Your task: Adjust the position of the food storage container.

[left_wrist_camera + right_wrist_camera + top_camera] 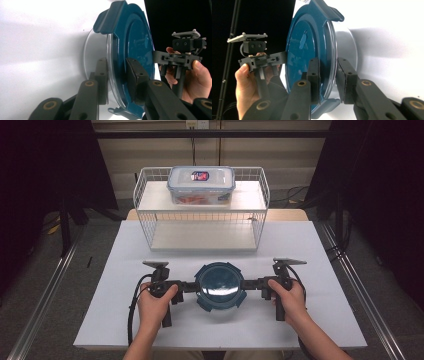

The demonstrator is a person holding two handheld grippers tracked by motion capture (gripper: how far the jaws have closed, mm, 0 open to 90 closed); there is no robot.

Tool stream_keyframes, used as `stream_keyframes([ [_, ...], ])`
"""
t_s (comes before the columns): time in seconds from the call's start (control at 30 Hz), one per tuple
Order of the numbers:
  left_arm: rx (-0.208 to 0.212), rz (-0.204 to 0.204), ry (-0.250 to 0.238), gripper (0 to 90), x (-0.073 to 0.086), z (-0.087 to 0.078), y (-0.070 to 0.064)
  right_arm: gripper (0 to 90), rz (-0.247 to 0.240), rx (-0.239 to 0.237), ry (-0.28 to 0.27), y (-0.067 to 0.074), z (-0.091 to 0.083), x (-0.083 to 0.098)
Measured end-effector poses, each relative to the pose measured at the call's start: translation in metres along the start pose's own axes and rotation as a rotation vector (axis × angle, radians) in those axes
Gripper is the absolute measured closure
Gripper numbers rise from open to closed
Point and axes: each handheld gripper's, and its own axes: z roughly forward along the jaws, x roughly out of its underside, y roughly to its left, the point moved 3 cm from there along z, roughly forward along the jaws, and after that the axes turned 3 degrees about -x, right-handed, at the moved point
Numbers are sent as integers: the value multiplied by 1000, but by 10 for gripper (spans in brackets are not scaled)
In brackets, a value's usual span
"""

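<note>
The round lidded container stood on the white tabletop, directly in front of the wire rack and between the two hands. It had a dark teal lid with four latch tabs over a clear bowl.

The left gripper met the container's left rim and the right gripper met its right rim, both lying level. In the left gripper view, the fingers were drawn narrow across the rim, one pad on the lid's top face, the other under the clear flange. The right gripper view showed the same arrangement, fingers straddling the rim at the lid seam. Contact appeared made on both sides, though a thin gap at the pads could not be ruled out.

Judgement: the step in hand was a two-sided pinch before lifting. To do it well, both grips should bite equally deep on the rim, clear of the latch tabs, and rise together and level. An uneven lift risked tilting the container or springing the lid. A second lidded box occupied the rack's top shelf.
</note>
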Motion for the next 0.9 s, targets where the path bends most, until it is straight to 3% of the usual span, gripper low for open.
stream_keyframes([
  [0.07, -8, 13, -5, 735, 0, -1, 0, 749, 15, -3, 4, 3, -1, 0],
  [0.13, -10, 7, -4, 739, 0, -2, -2, 753, -10, 2, -3, 3, -1, 0],
  [0.9, -42, 55, -28, 755, -3, -14, -12, 759, -83, -29, 4, 12, -1, 0],
])
